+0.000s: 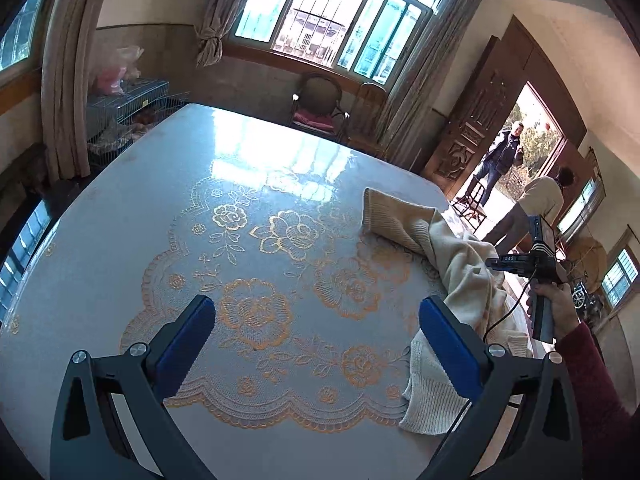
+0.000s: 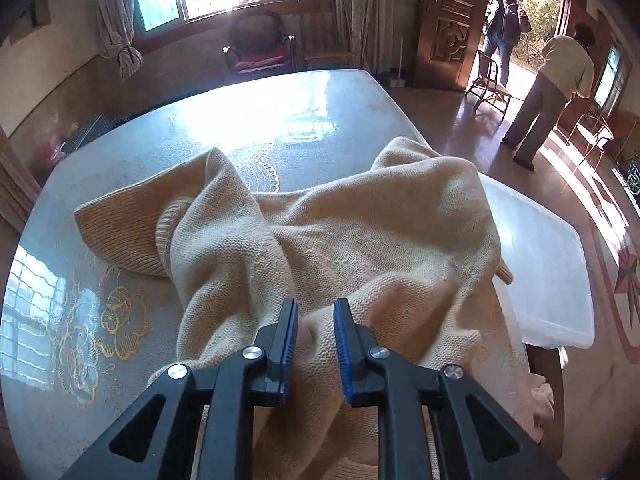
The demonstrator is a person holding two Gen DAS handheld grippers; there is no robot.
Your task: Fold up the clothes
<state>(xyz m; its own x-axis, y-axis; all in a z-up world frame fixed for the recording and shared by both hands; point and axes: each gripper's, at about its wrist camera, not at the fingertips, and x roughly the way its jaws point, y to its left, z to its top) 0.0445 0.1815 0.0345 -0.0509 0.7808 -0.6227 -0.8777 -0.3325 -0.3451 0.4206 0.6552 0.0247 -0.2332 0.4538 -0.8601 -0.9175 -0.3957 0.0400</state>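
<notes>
The left hand-held gripper (image 1: 316, 340) gapes wide, empty; the right hand-held gripper (image 2: 316, 336) (nearly closed) pinches the sweater (image 2: 340, 240) on the tabletop (image 2: 160, 140) beside a white bin (image 2: 560, 300).

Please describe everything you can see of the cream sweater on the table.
The cream sweater is a knitted garment, lying crumpled and unfolded on the lace-patterned table, near its right side. One sleeve with a ribbed cuff stretches outward. Part of it reaches the white plastic bin. The right gripper is closed on a fold of it; the left gripper is open beside it.
</notes>
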